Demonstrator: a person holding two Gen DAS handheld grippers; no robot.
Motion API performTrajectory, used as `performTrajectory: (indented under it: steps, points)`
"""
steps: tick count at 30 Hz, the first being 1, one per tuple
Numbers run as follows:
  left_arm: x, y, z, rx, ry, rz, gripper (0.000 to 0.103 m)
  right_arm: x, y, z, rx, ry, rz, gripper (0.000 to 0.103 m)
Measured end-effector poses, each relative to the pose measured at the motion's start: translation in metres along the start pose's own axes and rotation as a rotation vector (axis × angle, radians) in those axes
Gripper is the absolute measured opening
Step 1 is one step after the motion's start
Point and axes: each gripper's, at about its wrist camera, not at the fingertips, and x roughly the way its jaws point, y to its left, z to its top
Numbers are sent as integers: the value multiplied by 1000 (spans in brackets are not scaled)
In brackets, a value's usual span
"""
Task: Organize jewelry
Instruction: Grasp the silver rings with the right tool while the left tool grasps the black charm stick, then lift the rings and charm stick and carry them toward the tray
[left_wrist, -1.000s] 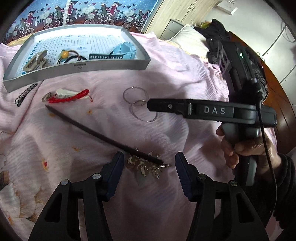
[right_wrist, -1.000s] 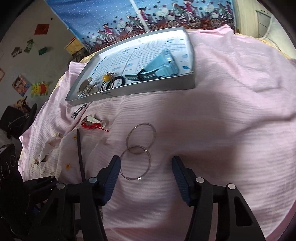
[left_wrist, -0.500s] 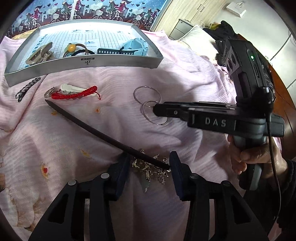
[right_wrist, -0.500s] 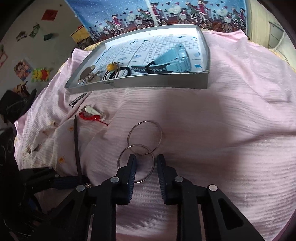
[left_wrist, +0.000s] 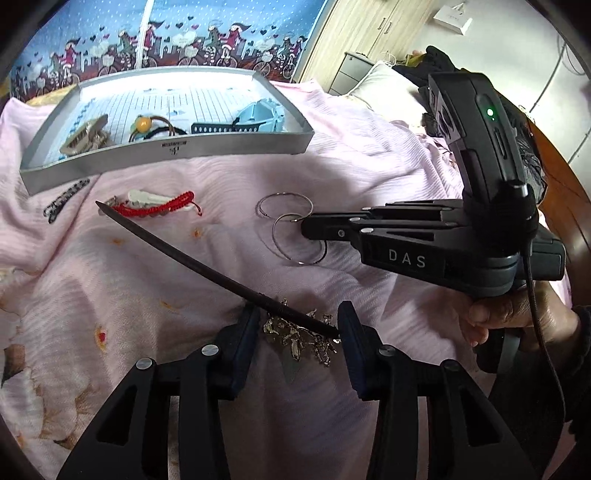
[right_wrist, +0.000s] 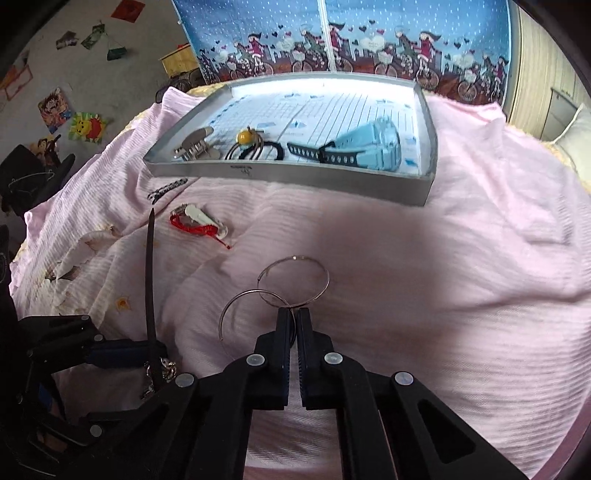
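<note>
On the pink bedspread lies a dark hair stick (left_wrist: 184, 254) with a silver ornament (left_wrist: 295, 336) at its near end. My left gripper (left_wrist: 297, 321) has closed in on that ornament, and both fingers touch it. The stick (right_wrist: 149, 288) also shows at the left of the right wrist view. Two thin silver hoop earrings (right_wrist: 327, 280) lie overlapped mid-bed. My right gripper (right_wrist: 293, 314) is shut on the wire where the hoops cross. From the left wrist view its tip (left_wrist: 306, 225) sits over the nearer hoop (left_wrist: 275, 236). The grey tray (right_wrist: 295, 177) stands beyond.
The tray (left_wrist: 166, 147) holds a light blue watch (right_wrist: 369, 151), a hair tie with a yellow bead (right_wrist: 245, 138) and a claw clip (right_wrist: 192, 146). A red cord bracelet with a white clip (left_wrist: 159, 206) and a black hair clip (left_wrist: 64, 201) lie before it.
Both grippers have narrowed from wide open. The right one moved forward and shut on the hoops; the left one closed onto the hair stick's ornament.
</note>
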Motion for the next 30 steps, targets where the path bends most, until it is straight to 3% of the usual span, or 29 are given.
performTrajectory:
  steps: [11, 21, 30]
  points:
    - [-18, -20, -4, 138, -127, 108, 38, -23, -4, 7, 30, -131, -26, 4]
    - [-16, -29, 1, 275, -218, 276, 38, -48, 0, 12, 22, -272, -47, 4]
    - [-22, -16, 28, 332, -243, 326, 38, -56, -2, 31, 45, -356, -57, 4]
